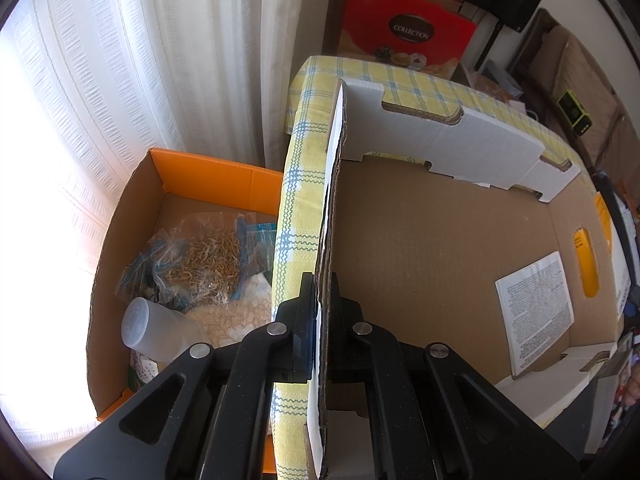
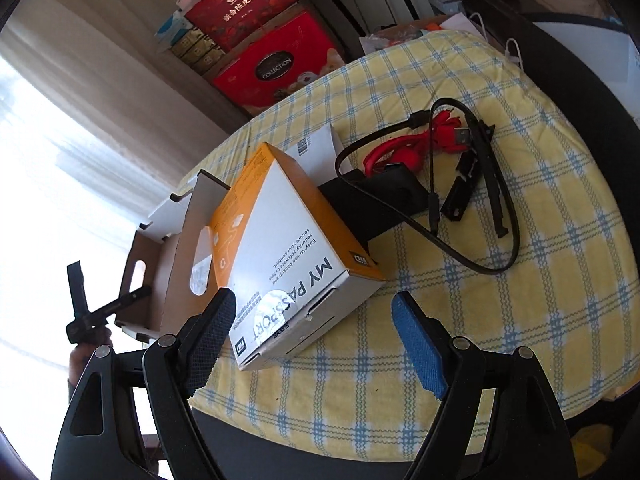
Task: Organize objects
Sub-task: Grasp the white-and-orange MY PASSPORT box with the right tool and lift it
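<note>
- We see the tabletop (image 2: 500, 300) under a yellow and blue checked cloth, carrying most of what follows.
- The open cardboard tray (image 1: 420, 240) sits at the tabletop's window-side edge, with a printed leaflet (image 1: 536, 308) lying flat on its floor.
- Our left gripper (image 1: 322, 300) has its jaws closed tight on the tray's upright side wall, one finger on each face of the card.
- The orange and white My Passport box (image 2: 288, 248) lies on the cloth just beside the tray, a black insert (image 2: 376, 200) sticking out of its far end.
- Our right gripper (image 2: 316, 336) hovers over the box's near end, jaws spread wide and holding nothing.
- A black cable (image 2: 472, 256) and a red cable (image 2: 408, 144) lie tangled beyond the box.
- Below the tabletop's edge, an orange-lined carton (image 1: 132, 240) holds bags and a plastic cup (image 1: 160, 332).
</note>
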`<act>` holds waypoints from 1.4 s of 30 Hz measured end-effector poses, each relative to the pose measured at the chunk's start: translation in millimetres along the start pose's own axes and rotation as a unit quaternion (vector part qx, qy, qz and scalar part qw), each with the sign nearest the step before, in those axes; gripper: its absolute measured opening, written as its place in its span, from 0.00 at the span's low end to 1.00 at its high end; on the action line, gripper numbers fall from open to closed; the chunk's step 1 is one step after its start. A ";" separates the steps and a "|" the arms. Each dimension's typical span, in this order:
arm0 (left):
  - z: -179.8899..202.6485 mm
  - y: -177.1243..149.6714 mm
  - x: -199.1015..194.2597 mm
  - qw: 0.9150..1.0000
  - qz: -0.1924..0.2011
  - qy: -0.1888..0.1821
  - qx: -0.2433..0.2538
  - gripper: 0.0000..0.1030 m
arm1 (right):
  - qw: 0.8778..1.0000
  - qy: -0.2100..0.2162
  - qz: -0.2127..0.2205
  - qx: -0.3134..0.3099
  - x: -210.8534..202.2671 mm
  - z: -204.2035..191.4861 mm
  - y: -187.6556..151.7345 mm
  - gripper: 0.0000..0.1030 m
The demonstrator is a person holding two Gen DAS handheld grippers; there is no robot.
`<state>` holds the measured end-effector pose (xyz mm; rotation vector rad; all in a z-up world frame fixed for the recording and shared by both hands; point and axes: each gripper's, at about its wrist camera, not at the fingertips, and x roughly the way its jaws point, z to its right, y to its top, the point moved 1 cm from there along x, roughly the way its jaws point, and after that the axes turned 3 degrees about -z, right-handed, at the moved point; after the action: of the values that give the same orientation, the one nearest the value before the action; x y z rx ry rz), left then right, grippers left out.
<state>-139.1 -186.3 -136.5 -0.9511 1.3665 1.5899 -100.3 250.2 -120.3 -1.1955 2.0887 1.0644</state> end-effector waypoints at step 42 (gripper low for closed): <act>3.5 1.2 0.6 1.000 -0.005 0.007 0.003 0.04 | 0.997 0.019 0.019 -0.074 18.9 -63.5 -3.5 0.39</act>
<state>-140.5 -182.9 -136.2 -0.9650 1.3726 1.5742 -109.2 187.8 -99.5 -1.2593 2.0982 1.2413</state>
